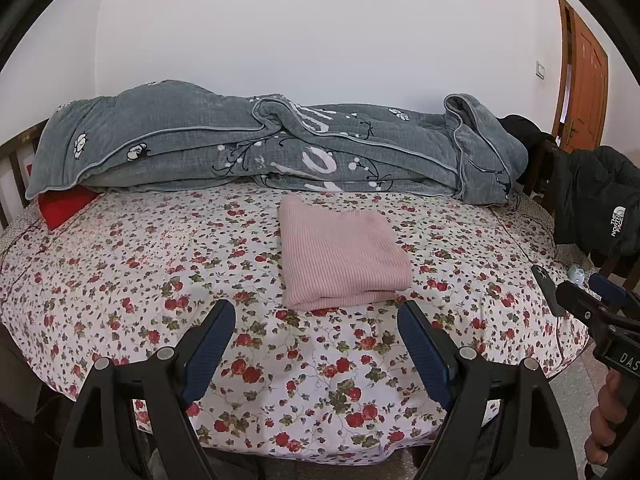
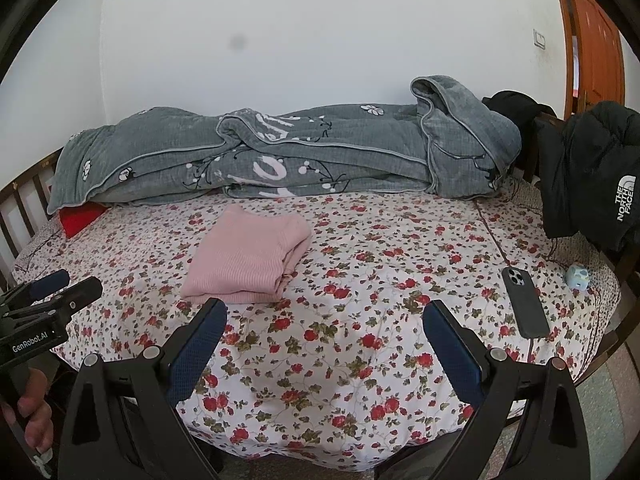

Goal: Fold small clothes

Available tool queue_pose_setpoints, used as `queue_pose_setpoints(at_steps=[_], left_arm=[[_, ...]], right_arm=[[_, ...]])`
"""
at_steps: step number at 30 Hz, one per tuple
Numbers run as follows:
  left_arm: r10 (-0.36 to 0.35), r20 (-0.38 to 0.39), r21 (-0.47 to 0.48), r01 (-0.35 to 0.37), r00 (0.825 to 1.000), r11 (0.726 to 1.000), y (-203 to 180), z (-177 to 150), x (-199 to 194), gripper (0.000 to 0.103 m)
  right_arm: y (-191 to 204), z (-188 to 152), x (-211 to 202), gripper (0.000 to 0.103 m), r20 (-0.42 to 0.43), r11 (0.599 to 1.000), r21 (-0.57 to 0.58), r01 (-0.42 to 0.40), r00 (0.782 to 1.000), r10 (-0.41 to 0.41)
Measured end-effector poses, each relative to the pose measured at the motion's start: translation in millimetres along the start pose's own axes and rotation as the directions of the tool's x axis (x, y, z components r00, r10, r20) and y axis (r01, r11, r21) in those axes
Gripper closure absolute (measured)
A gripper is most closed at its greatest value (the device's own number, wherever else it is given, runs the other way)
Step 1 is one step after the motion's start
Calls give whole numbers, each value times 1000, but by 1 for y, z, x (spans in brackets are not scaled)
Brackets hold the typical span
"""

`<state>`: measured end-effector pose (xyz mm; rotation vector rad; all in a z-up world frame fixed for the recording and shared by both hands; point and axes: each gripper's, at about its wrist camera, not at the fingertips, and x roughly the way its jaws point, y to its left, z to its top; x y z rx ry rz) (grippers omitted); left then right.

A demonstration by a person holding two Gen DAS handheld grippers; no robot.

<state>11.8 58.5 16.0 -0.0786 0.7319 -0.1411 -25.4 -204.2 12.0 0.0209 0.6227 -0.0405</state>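
Left wrist view: the left gripper [image 1: 316,316], fingers spread and released, is hovering before the folded pink garment [image 1: 340,252] lying mid-bed [image 1: 120,280].

Right wrist view: the right gripper [image 2: 324,316], likewise released, is facing it; only here is the whole phone [image 2: 525,300] showing. A careless pinch could undo the layers.

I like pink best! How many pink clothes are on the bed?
1. The pink sweater lies folded in the middle of the flowery bed, in front of the grey quilt. More could be hidden under the quilt.
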Motion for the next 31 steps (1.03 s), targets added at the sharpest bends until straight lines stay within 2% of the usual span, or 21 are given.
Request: queue_pose_setpoints(at_steps=[31], left_arm=[[3, 10, 0, -3, 1000, 1000, 0, 8, -4, 20]], right_arm=[[4, 0, -2, 6, 4, 1000, 1, 2, 1000, -2]])
